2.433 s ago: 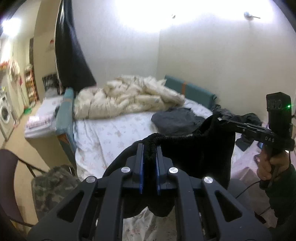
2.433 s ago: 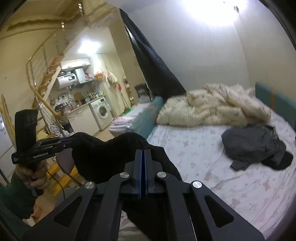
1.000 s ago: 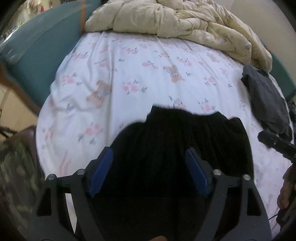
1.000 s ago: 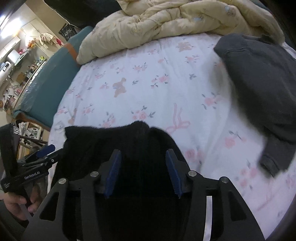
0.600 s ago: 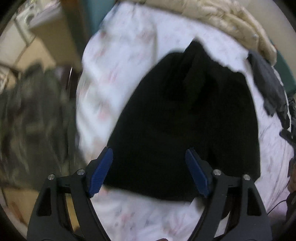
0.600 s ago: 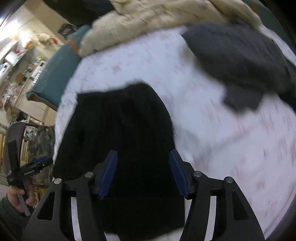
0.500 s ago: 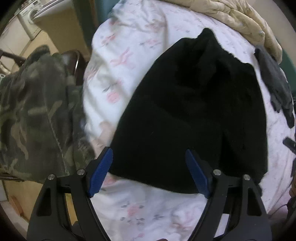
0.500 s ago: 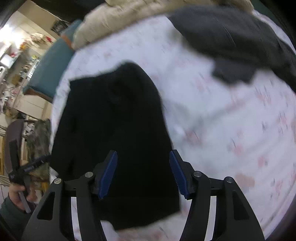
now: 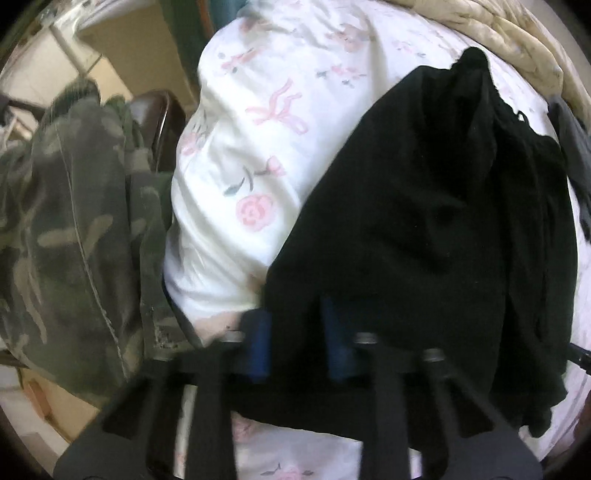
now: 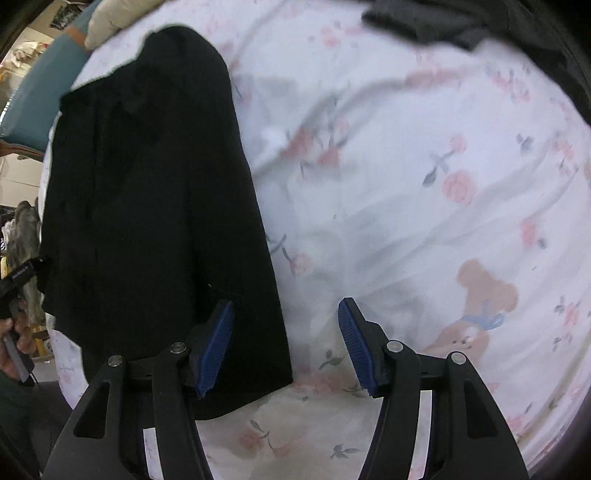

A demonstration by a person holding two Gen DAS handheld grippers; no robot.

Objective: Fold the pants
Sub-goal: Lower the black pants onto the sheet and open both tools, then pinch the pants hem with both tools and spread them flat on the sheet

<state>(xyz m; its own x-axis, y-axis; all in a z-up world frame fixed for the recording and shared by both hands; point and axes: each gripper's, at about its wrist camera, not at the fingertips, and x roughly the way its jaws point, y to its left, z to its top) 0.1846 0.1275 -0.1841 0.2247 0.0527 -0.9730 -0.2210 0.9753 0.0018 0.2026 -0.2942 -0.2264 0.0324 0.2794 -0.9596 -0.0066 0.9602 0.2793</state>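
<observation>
The black pants lie folded lengthwise on the floral bedsheet, running away from me. My left gripper sits at the near left corner of the pants, its blue pads close together around the fabric edge. In the right wrist view the pants lie to the left. My right gripper is open; its left pad rests over the pants' near right edge and its right pad is over bare sheet.
A camouflage garment hangs over a chair left of the bed. A grey garment lies at the far side of the bed. A cream duvet is bunched at the back. The other hand-held gripper shows at the left.
Both grippers let go of the pants, laid them on the bed and pulled back to the near edge. My left gripper's pads have since come much closer together at the pants' corner.
</observation>
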